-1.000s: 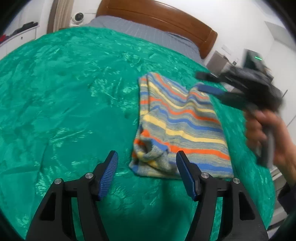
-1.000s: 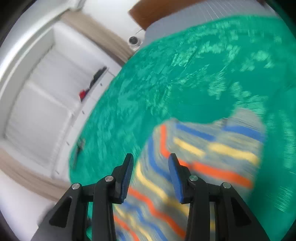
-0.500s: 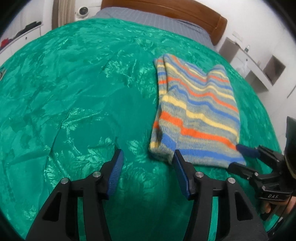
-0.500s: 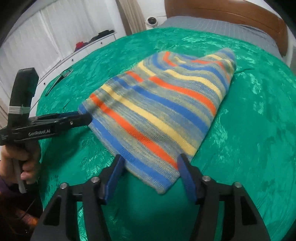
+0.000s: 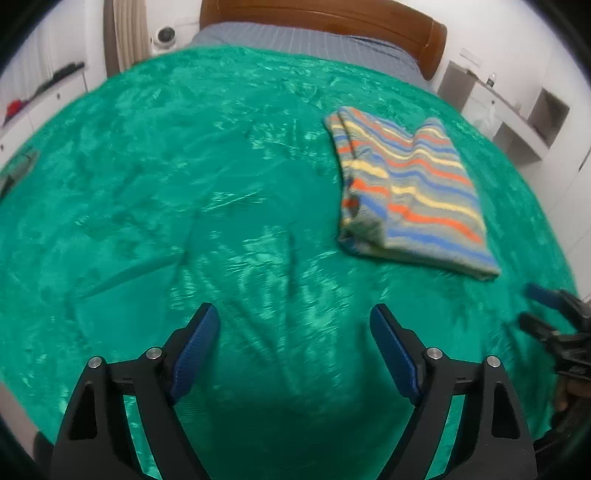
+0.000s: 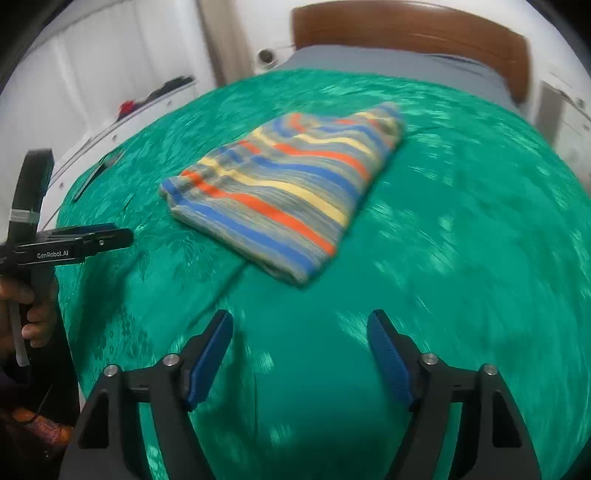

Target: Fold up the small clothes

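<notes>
**Entry: striped garment, folded, on green cover — both grippers off**

Landmark: the garment (image 5: 410,192). We place everything by it.

- Garment: striped knit in orange, blue, yellow and grey. It lies flat as a layered rectangle on the cover (image 5: 184,184), with the thick doubled edge toward our left gripper. We judge the fold finished or nearly so, since no loose sleeve or hem shows.
- Left gripper (image 5: 291,350): our side of the garment, well clear of it. Its jaws are opening, and only bare cover shows between the blue pads. We read this as a release after a fold.
- Right gripper (image 6: 299,350): also on our side of the garment, apart from its near corner. Its jaws are opening too, with nothing between them. In the left wrist view it shows dimly beyond the garment's near right corner.
- Hand (image 6: 33,306): wrapped round the left gripper's handle, to the garment's left in the right wrist view.
- Headboard (image 5: 325,26): wooden, beyond the garment's far end.
- Shelves (image 5: 517,107): white, to the garment's right.

Both views are blurred, so fine creases cannot be told. We judge that a pat or squaring of the edges is all that could remain.
</notes>
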{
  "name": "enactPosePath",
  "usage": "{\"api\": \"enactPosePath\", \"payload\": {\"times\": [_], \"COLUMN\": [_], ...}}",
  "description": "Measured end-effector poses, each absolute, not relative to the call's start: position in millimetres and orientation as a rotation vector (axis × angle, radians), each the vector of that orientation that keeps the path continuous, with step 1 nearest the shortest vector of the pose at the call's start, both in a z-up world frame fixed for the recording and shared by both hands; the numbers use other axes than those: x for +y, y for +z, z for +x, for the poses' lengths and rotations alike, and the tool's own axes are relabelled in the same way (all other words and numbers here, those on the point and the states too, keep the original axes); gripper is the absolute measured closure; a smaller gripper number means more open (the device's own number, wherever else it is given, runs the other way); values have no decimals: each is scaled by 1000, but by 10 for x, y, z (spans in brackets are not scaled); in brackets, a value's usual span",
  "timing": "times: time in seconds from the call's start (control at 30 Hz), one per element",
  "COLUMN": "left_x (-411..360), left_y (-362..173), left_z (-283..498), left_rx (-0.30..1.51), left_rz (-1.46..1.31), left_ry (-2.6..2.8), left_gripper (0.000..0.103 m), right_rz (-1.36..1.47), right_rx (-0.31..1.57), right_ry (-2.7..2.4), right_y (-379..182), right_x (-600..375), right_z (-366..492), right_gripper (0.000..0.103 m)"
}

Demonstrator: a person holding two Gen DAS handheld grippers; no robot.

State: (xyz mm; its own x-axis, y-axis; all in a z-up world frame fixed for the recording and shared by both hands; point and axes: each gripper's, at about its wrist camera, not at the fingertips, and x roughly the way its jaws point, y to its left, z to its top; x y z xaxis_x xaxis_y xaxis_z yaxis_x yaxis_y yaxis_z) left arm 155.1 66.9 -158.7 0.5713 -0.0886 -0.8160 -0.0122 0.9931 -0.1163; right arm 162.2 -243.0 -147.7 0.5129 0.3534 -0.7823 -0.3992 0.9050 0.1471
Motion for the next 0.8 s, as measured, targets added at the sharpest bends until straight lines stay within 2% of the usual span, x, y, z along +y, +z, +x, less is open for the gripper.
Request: {"api": "enactPosePath", "payload": {"times": [0.13, 0.2, 0.27, 0.37, 0.5, 0.8], "left_x": [659, 652, 635, 640, 659, 637], "left_y": [-1747, -1805, -1836, -1889, -1929, -1964], "left_z": [1554, 1540, 1540, 1568, 1600, 1580], "left_rx": [986, 981, 978, 992, 1005, 985], "left_rz": [-52, -32, -11, -4, -16, -1], "left_ry": [-12, -2, 3, 10, 6, 11], "left_gripper": [16, 12, 7, 3, 1, 1], "right_rz": [15, 27, 18, -15, -48, -27], "right_rx": [903, 897, 914, 915, 915, 892], "right_ry": [352, 312, 285, 266, 246, 246], "right_y": [-1503, -1555, -1647, -1737, -1789, -1839], "right_x": [-2629, -2668, -2663, -2605, -2552, -2576], "right_z": [1361, 1278, 1233, 1190, 1171, 1155], "right_gripper": [22, 16, 15, 6, 1, 0]}}
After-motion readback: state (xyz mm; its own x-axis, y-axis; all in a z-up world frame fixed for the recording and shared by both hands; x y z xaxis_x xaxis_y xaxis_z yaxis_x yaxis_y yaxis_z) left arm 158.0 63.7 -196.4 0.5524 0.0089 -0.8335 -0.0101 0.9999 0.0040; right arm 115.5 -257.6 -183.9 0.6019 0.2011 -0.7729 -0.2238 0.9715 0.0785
